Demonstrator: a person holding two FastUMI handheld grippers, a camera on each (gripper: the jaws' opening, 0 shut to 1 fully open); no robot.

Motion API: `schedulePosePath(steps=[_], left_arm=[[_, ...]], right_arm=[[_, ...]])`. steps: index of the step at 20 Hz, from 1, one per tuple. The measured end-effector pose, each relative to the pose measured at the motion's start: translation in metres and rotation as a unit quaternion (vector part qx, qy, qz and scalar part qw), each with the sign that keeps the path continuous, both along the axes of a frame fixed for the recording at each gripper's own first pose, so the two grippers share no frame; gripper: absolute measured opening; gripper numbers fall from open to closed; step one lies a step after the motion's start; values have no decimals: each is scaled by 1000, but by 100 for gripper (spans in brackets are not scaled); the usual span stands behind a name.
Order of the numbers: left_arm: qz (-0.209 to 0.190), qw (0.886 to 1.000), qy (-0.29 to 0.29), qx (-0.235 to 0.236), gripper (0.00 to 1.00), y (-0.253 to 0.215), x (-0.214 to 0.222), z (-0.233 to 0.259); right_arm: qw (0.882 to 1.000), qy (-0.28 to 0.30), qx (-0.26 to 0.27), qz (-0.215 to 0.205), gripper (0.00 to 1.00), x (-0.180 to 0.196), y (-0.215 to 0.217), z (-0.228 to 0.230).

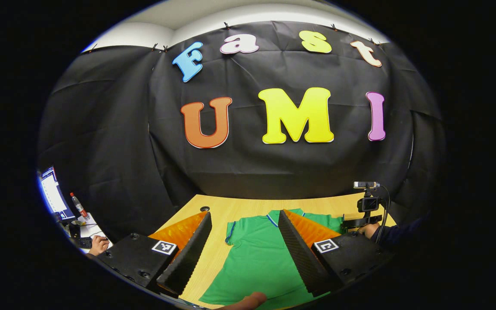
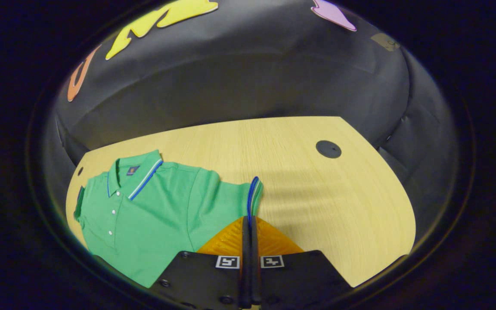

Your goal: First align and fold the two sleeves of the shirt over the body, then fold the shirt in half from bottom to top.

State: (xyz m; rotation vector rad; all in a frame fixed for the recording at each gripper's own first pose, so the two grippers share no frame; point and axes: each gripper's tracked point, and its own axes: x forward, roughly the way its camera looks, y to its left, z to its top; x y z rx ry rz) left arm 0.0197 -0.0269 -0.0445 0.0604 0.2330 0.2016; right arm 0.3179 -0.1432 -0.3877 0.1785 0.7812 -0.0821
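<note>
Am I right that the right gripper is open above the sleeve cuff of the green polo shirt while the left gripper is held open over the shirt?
Not quite: the right gripper is shut on the sleeve cuff of the green polo shirt, as the right gripper view shows. The left gripper is indeed held open over the shirt.

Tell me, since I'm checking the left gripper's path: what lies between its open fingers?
In the left gripper view, the green shirt on the wooden table lies between the left gripper fingers.
</note>
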Motion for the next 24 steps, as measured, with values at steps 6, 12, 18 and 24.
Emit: schedulePosePath(steps=[6,12,18,24], left_arm=[[6,1000,-17,-7,99,12,-10,10],[28,999,-26,-9,100,36,-28,14],[59,998,-12,-19,100,63,-48,1],[74,997,8,-33,100,80,-58,-13]], right_arm=[[998,-46,0,31,3,5,38,54],[994,-52,-10,100,0,-1,117,70],[990,-36,-31,136,3,-12,168,47],[990,-13,-28,135,6,-25,190,28]])
